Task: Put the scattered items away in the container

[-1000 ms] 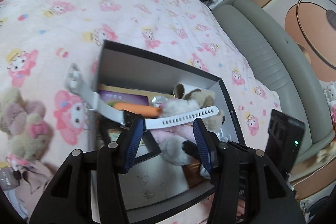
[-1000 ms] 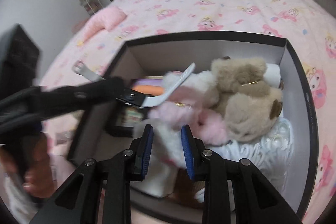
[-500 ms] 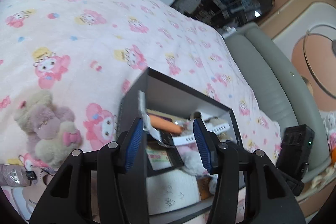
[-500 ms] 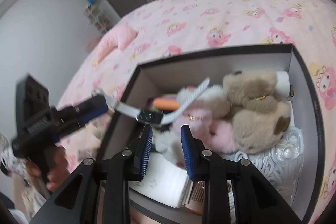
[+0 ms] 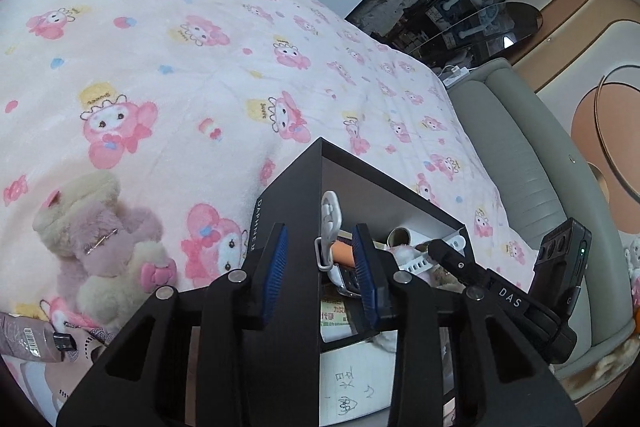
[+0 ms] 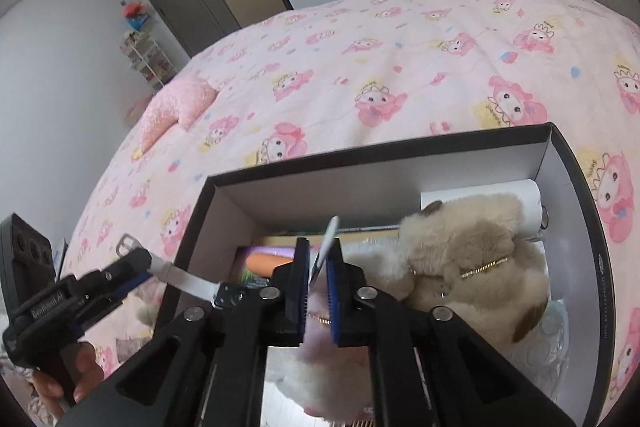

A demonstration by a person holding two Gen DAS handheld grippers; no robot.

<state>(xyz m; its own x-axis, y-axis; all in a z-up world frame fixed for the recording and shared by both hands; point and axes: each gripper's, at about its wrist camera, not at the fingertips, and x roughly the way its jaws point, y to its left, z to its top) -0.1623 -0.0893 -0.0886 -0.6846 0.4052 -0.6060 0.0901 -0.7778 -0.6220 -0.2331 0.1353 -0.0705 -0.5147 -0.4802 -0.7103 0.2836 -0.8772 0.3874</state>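
1. Your right claw (image 6: 317, 289) is clamped on the white watch strap (image 6: 325, 247) over the box (image 6: 576, 163).
2. Your left claw (image 5: 320, 271) is closing, the strap's buckle end between its fingers.

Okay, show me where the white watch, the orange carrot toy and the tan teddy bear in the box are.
white watch (image 6: 188, 281), right wrist view, on the strap's flat middle stretch.
orange carrot toy (image 6: 266, 264), right wrist view, on its orange body.
tan teddy bear (image 6: 468, 247), right wrist view, on the furry head.
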